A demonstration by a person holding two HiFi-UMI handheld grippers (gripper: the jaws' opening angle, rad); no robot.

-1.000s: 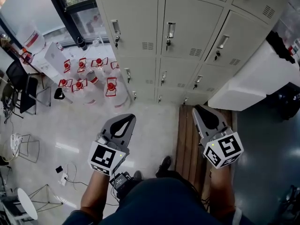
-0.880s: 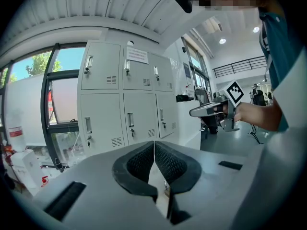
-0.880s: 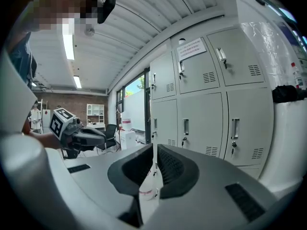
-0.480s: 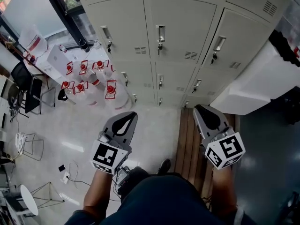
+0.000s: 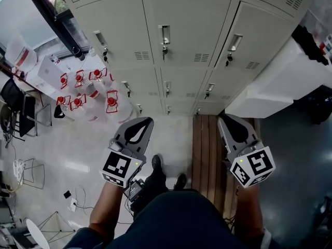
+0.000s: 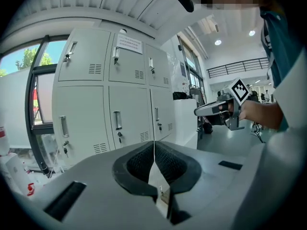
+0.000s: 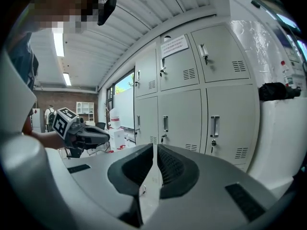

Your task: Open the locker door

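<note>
Because the left gripper (image 5: 147, 121) and right gripper (image 5: 223, 119) are shut and empty, they might just bump the locker door (image 5: 187, 25).

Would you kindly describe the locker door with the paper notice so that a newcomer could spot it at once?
Start at the bank of pale grey lockers beside the tall window. In the left gripper view, take the upper of the two rows shown and its middle column: that door. It alone carries a white paper notice near its top; the neighbouring doors are bare.
</note>
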